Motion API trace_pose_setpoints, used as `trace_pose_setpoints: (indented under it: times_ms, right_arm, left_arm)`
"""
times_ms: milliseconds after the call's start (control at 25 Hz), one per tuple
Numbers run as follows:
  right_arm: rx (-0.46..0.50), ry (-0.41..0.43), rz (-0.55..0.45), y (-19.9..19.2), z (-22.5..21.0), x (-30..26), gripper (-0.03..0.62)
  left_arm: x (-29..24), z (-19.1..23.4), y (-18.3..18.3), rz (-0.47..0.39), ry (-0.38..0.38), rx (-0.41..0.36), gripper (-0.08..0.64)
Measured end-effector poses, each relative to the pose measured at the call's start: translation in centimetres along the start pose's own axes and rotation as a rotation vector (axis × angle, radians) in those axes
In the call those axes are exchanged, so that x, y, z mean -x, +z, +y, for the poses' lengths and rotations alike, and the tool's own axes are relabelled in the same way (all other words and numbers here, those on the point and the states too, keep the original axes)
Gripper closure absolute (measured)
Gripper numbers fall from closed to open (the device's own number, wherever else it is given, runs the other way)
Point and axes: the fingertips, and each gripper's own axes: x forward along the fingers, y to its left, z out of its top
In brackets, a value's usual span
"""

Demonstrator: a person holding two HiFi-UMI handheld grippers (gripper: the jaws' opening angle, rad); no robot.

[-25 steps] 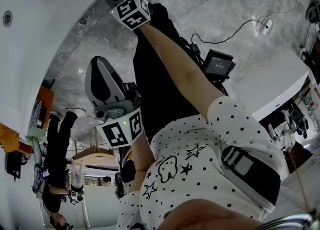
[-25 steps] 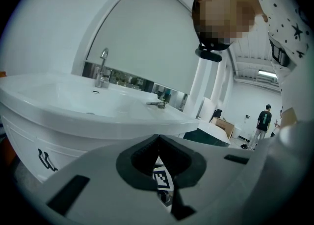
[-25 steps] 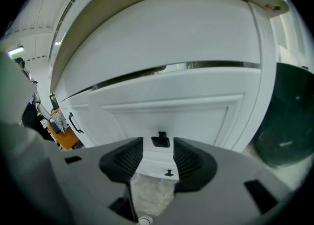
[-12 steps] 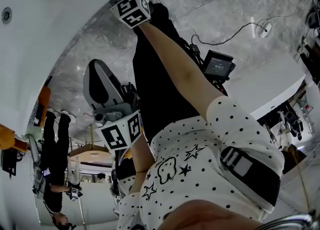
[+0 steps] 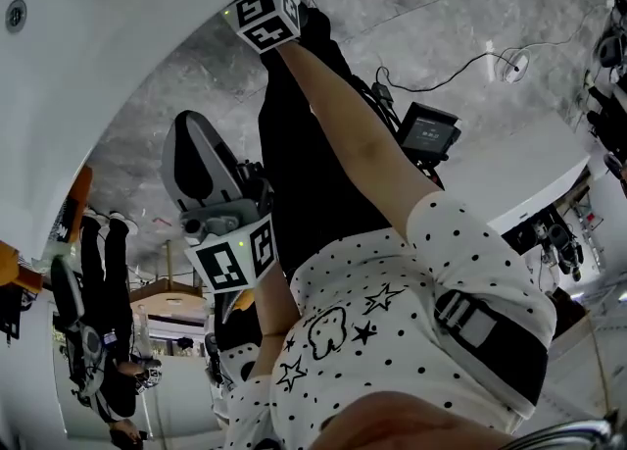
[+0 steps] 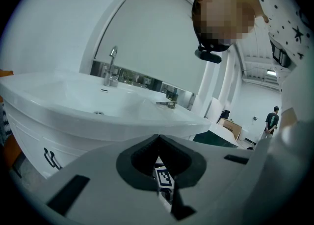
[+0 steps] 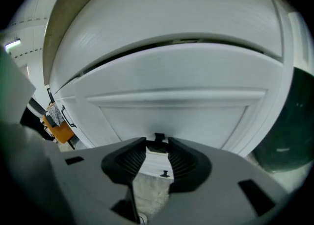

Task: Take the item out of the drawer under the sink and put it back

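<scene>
The white drawer front (image 7: 171,111) under the sink fills the right gripper view, and it is closed. Its small black handle (image 7: 158,137) sits right at the tips of my right gripper (image 7: 158,143). Those jaws have just been closing, with the handle between them and a gap still showing at each pad. In the head view only that gripper's marker cube (image 5: 265,15) shows, against the white cabinet (image 5: 108,66). My left gripper (image 6: 158,138) hangs back from the sink (image 6: 73,96), tips together and nothing held. It appears as a grey body (image 5: 193,129) at the left in the head view.
A chrome faucet (image 6: 112,67) stands at the back of the basin. A black handle (image 6: 49,158) sits on the cabinet's side, and an orange object (image 7: 60,130) lies on the floor at the left. A small screen device (image 5: 429,130) with cables rests on the marble floor. People stand in the background.
The head view has shifted slightly, and the right gripper's cube sits a touch higher in the picture. Both arms keep nearly the same places. Nothing was taken or let go.
</scene>
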Motion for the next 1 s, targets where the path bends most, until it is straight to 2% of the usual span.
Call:
trace_pose_setpoints:
  times_ms: [360,1000]
  right_arm:
    - [0.023,-0.004,0.021,-1.3,-0.6,-0.1,0.448]
    - [0.032,0.032,0.04,-4.1,0.7,1.7,0.451]
  left_arm:
    - [-1.2,0.1,-0.3,0.0,-0.01,0.008,0.555]
    - [-2.2,-1.2,-1.5,0.003,-0.072,0.005,0.555]
